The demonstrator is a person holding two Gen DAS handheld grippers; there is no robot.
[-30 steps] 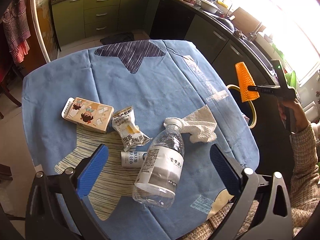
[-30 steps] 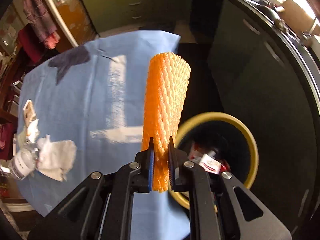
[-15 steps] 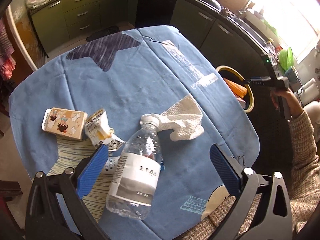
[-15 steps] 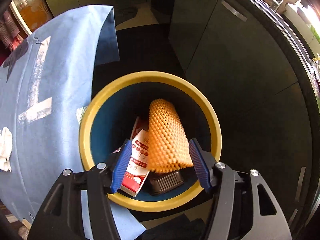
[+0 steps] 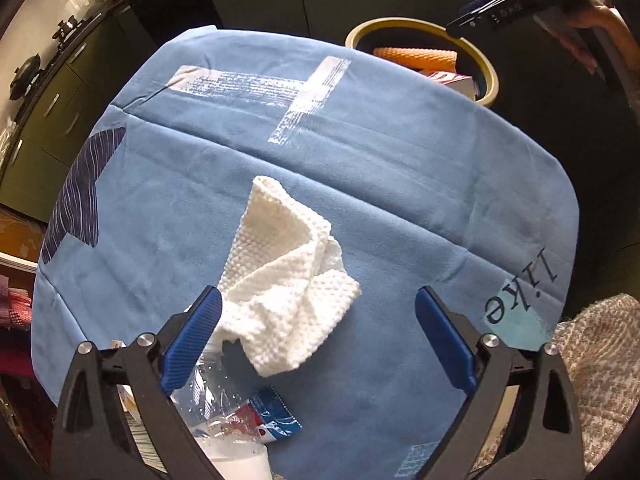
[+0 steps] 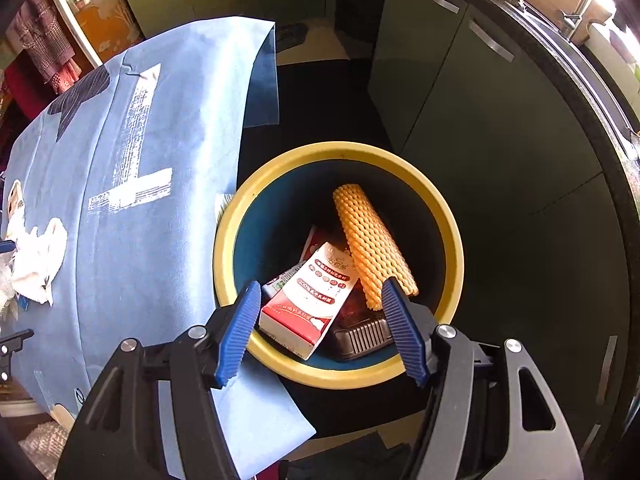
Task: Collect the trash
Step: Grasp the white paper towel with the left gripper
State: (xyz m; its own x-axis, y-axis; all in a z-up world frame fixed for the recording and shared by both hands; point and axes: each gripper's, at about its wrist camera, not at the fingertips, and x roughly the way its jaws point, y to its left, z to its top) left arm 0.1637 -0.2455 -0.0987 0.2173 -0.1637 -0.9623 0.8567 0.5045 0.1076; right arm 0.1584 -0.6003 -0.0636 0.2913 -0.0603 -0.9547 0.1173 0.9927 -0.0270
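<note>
My left gripper point(image 5: 318, 344) is open and empty, low over the blue tablecloth point(image 5: 380, 168), with a crumpled white paper towel point(image 5: 288, 280) lying between its fingers. A clear plastic bottle point(image 5: 216, 404) and a blue wrapper point(image 5: 276, 416) lie under its left finger. My right gripper point(image 6: 326, 332) is open and empty above the yellow-rimmed bin point(image 6: 440, 208). The orange foam net point(image 6: 372, 248) lies in the bin beside a red and white carton point(image 6: 312, 300) and a dark tray point(image 6: 360, 338). The bin point(image 5: 488, 64) and the right gripper point(image 5: 500, 8) show at the top of the left wrist view.
The bin stands on a dark floor just off the table's edge point(image 6: 240, 152). Green kitchen cabinets point(image 6: 460, 80) run close behind it. A stove and counter point(image 5: 60, 40) lie beyond the table. The paper towel point(image 6: 36, 256) shows at the left of the right wrist view.
My right gripper opened and let go of the orange foam net, which now lies in the bin. My left gripper moved forward from over the bottle to the paper towel.
</note>
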